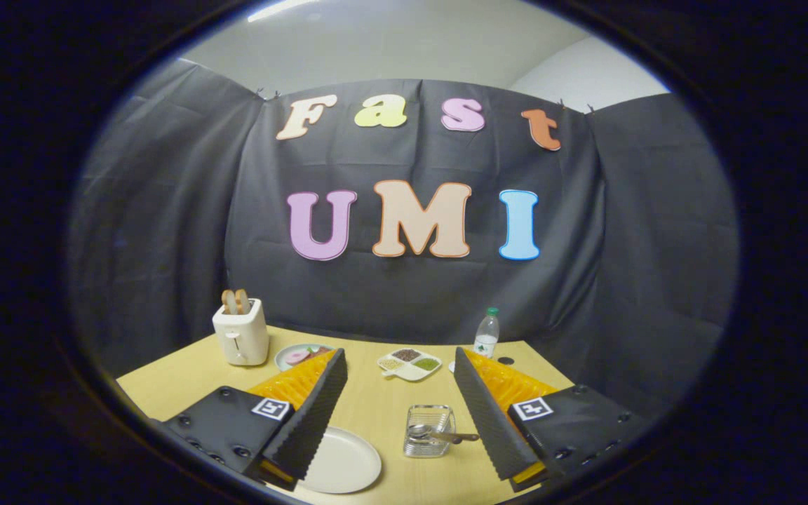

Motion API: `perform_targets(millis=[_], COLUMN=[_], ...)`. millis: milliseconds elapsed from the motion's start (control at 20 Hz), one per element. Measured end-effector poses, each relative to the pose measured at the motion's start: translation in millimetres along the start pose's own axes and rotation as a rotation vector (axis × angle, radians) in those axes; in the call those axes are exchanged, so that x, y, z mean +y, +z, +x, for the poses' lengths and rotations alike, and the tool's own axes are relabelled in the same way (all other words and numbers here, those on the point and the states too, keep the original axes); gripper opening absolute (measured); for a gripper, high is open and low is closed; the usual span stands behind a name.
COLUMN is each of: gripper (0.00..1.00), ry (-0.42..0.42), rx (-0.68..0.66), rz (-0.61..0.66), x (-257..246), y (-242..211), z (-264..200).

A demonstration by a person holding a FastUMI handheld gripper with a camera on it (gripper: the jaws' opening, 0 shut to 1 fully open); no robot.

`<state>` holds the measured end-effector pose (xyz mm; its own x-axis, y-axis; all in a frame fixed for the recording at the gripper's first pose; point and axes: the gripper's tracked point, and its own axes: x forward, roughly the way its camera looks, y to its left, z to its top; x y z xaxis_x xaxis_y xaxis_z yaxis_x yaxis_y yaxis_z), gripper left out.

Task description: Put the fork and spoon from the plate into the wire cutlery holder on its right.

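Claw (400, 361) spread, empty; 1 plate (345, 463) bare; 1 wire holder (429, 430) w/ cutlery, count unclear; 1 toaster (240, 335), 2 slices.

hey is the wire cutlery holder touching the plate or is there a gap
Apart. The gripper view shows a strip of bare table between the plate and the wire cutlery holder, both lying between the open fingers.
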<state>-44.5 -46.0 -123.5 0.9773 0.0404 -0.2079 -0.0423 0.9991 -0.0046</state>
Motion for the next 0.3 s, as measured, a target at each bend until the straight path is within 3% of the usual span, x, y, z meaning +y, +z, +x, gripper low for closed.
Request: perform_targets(millis=[300], gripper=[0.98], ry=[-0.018], rx=[-0.033], rz=[0.029], x=[1.8], y=[13.5], z=[-7.1])
